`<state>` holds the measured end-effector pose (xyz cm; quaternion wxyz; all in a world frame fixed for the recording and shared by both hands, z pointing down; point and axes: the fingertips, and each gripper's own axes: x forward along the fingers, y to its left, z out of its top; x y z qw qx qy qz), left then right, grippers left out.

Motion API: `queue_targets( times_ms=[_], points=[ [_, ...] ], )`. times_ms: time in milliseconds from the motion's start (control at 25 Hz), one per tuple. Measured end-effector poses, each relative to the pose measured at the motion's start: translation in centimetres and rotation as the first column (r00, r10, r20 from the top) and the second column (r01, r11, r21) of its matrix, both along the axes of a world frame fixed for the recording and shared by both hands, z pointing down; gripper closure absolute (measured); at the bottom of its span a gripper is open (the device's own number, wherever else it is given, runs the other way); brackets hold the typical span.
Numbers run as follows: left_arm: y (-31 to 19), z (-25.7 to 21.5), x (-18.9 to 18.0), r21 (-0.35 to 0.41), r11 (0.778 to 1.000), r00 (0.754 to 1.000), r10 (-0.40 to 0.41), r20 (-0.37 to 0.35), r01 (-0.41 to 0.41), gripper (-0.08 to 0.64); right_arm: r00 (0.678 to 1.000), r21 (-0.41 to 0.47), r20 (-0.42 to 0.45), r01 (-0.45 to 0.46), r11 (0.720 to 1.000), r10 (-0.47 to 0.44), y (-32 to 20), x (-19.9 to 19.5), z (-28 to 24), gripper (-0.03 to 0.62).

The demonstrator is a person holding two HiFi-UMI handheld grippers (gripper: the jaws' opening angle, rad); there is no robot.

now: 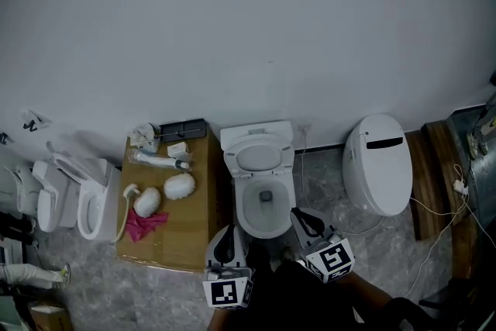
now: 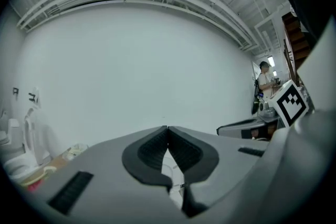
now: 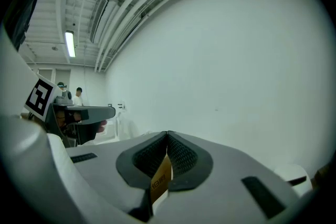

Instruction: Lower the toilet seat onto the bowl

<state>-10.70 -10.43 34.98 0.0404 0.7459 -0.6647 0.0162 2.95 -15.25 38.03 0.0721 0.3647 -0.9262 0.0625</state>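
Observation:
The white toilet stands against the wall in the middle of the head view, with its bowl (image 1: 265,207) open. Its seat (image 1: 258,158) is raised and leans back against the tank. My left gripper (image 1: 230,235) hovers at the bowl's front left, jaws shut with nothing in them. My right gripper (image 1: 301,215) is at the bowl's front right, also shut and apart from the rim. In the left gripper view the left gripper (image 2: 167,129) points at the white wall, pads together. The right gripper (image 3: 167,135) looks the same in its own view, with a brown strip showing through the gap behind its pads.
A cardboard box (image 1: 180,232) left of the toilet carries white parts, a pink cloth (image 1: 144,224) and a dark tray (image 1: 183,129). A second toilet (image 1: 378,163) with its lid closed stands to the right, cables (image 1: 440,213) beside it. More white toilet seats (image 1: 70,194) lie at the far left.

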Motion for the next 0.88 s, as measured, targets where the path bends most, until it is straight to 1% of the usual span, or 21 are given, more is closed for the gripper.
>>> queue_targets(
  times_ms=[200, 320, 400, 520, 600, 640, 720, 800, 880],
  points=[
    [-4.7, 2.8, -2.6, -0.086, 0.996, 0.999, 0.011, 0.039, -0.008, 0.551, 1.000, -0.003, -0.023, 0.010, 1.000, -0.010, -4.1, -2.2, 1.1, 0.566],
    [-8.2, 4.0, -3.5, -0.123, 0.991, 0.997, 0.061, 0.054, -0.054, 0.551, 0.998, -0.004, -0.059, 0.010, 1.000, -0.010, -6.9, -3.4, 1.8, 0.566],
    [-10.7, 4.4, -4.0, -0.143, 0.986, 0.993, 0.100, 0.065, -0.090, 0.551, 0.996, -0.020, -0.090, 0.007, 1.000, -0.009, -8.9, -4.2, 2.5, 0.566],
    [-14.5, 5.9, -4.9, -0.179, 0.970, 0.980, 0.181, 0.083, -0.164, 0.551, 0.990, -0.054, -0.139, 0.016, 0.998, -0.024, -12.3, -5.8, 4.2, 0.565],
    [-17.3, 7.4, -5.0, -0.202, 0.949, 0.960, 0.265, 0.090, -0.242, 0.551, 0.981, -0.067, -0.189, 0.033, 0.997, -0.046, -14.7, -6.7, 5.9, 0.565],
    [-18.4, 8.3, -4.9, -0.226, 0.933, 0.946, 0.308, 0.099, -0.280, 0.551, 0.974, -0.076, -0.219, 0.042, 0.996, -0.058, -15.9, -7.0, 6.8, 0.565],
    [-20.1, 10.6, -4.9, -0.297, 0.893, 0.909, 0.392, 0.140, -0.339, 0.551, 0.955, -0.100, -0.285, 0.058, 0.993, -0.084, -17.6, -7.7, 8.7, 0.563],
    [-21.6, 13.3, -5.3, -0.371, 0.854, 0.874, 0.451, 0.180, -0.364, 0.551, 0.931, -0.128, -0.349, 0.070, 0.989, -0.111, -19.1, -8.1, 10.8, 0.563],
    [-23.6, 15.4, -5.9, -0.417, 0.827, 0.851, 0.487, 0.196, -0.377, 0.549, 0.901, -0.162, -0.411, 0.078, 0.984, -0.139, -21.1, -8.3, 13.1, 0.560]
  ],
)
